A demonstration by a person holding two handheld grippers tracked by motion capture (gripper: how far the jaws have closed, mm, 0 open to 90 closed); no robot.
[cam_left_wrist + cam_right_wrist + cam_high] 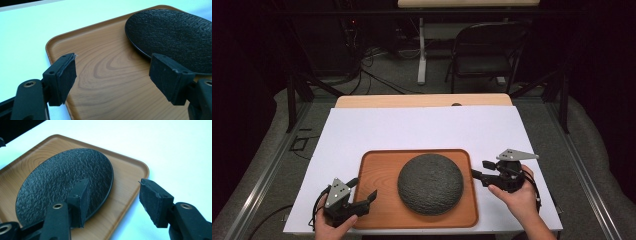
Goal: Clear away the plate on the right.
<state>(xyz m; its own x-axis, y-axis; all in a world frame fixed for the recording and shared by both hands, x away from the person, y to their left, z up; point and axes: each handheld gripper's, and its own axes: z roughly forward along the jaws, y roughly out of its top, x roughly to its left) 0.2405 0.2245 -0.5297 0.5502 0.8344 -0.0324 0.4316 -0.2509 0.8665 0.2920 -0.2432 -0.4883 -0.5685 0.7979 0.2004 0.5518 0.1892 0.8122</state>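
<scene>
We see a rectangular wooden tray [377, 200] with rounded corners, its light brown surface smooth and faintly satin, the grain running in clear curved rings in the left gripper view. On it lies a round black plate [430, 183] with a rough, pebbled, stone-like texture, matt across its face and slightly shiny along its thin rim. The tray rests on a flat white sheet [422, 127] that looks smooth and matt, like paper or board. The left gripper [112, 77] and the right gripper [113, 200] look like matt black plastic, their pads [66, 75] faced with a dull, slightly fuzzy foam-like layer, frayed at the edges. Small brass-coloured metal inserts sit in their arms.
</scene>
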